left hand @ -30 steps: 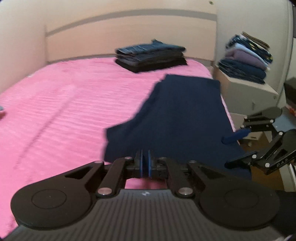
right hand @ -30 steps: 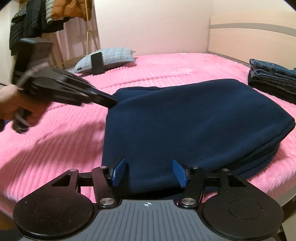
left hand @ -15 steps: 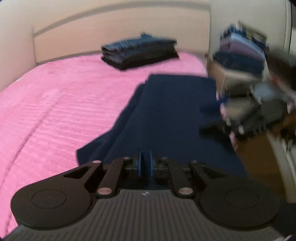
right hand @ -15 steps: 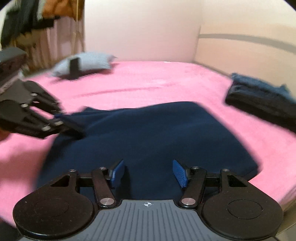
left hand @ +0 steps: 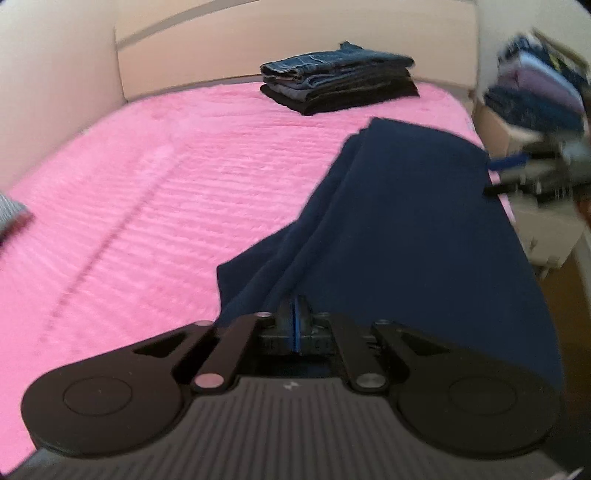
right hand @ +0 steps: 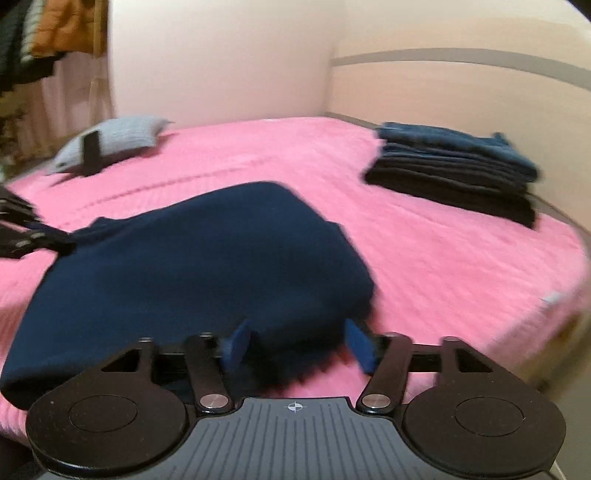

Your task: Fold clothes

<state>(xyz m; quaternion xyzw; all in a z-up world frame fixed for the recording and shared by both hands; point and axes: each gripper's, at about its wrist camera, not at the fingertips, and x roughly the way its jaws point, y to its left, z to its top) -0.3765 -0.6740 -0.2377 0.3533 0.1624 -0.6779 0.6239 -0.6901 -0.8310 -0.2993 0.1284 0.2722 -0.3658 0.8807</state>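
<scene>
A folded navy garment (left hand: 406, 221) lies along the right side of the pink bed (left hand: 166, 192). My left gripper (left hand: 295, 325) sits at its near corner. The pads are almost together and just opening, with a raised ridge of cloth running into them. In the right wrist view the garment (right hand: 203, 258) fills the near left, and the left gripper (right hand: 59, 240) meets its far-left corner. My right gripper (right hand: 298, 345) stands wide, its jaws opening further. The garment's near edge lies loose between the pads. The left wrist view shows the right gripper (left hand: 489, 177) blurred at the garment's right edge.
A stack of folded jeans and dark clothes (right hand: 454, 170) sits near the headboard. A grey pillow (right hand: 114, 140) with a black object against it lies at the far left of the bed. A pile of folded clothes (left hand: 535, 92) rests on a cabinet beside the bed. Clothes (right hand: 55, 29) hang at upper left.
The right gripper has travelled along the garment's edge toward the headboard end and its view has swung right. The cloth at the left gripper has bunched into a ridge.
</scene>
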